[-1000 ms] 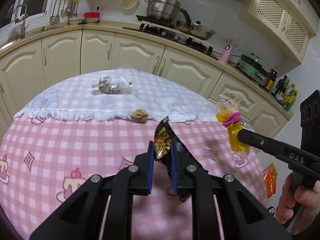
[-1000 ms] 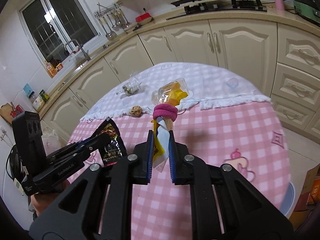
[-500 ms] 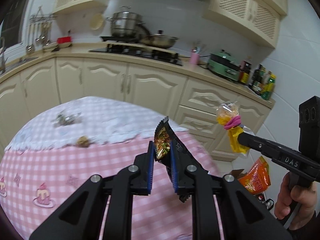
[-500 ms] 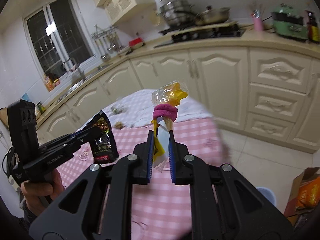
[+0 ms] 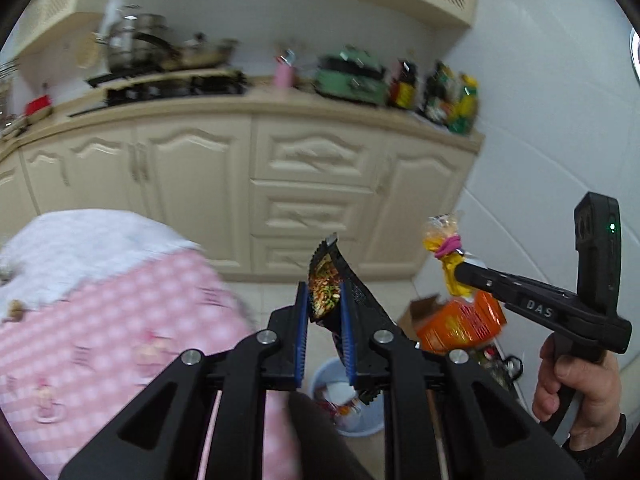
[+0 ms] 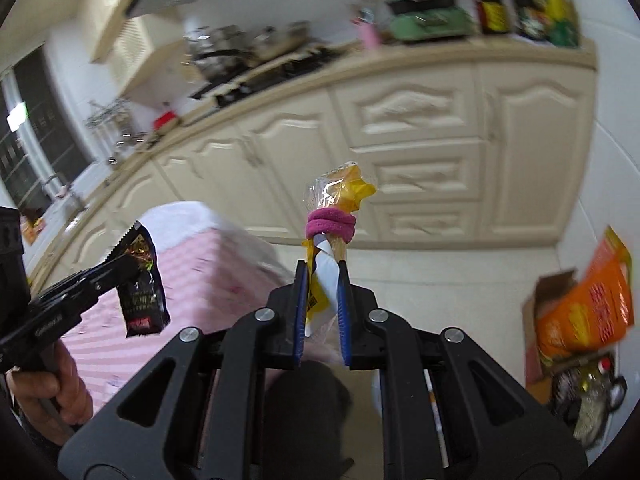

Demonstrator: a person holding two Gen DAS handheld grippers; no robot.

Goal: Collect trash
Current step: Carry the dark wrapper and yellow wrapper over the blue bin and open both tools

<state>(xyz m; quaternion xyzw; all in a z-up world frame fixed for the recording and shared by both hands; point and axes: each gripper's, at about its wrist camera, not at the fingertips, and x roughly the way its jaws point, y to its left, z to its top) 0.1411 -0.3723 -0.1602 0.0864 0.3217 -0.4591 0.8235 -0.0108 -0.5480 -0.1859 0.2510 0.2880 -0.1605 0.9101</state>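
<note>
The left gripper (image 5: 325, 312) is clamped on a dark snack wrapper (image 5: 326, 290), which stands up between its blue pads (image 5: 303, 320) with its serrated top edge above the fingertips and its lower end hanging down past the right finger. The right wrist view shows the same wrapper (image 6: 141, 280) dangling from that gripper's tip (image 6: 120, 266), off to the left and held over the pink checked tablecloth (image 6: 200, 280). The right gripper (image 6: 323, 286) is closed on a yellow bag (image 6: 334, 200) whose neck is bound with a magenta band (image 6: 330, 226); the twisted lower part of the bag sits between the pads and its crinkled clear top rises above them. From the left wrist view this bag (image 5: 442, 236) is to the right and slightly ahead, well apart from the wrapper, at the end of the right gripper (image 5: 460, 270). Directly below the left gripper's fingers, on the tiled floor, stands a pale blue bin (image 5: 320, 380) holding some scraps. Right of it lies an orange packet (image 5: 460, 324) in a cardboard box (image 5: 422, 306). Ahead of both grippers runs a row of cream cabinets (image 5: 312, 184), blurred.
</note>
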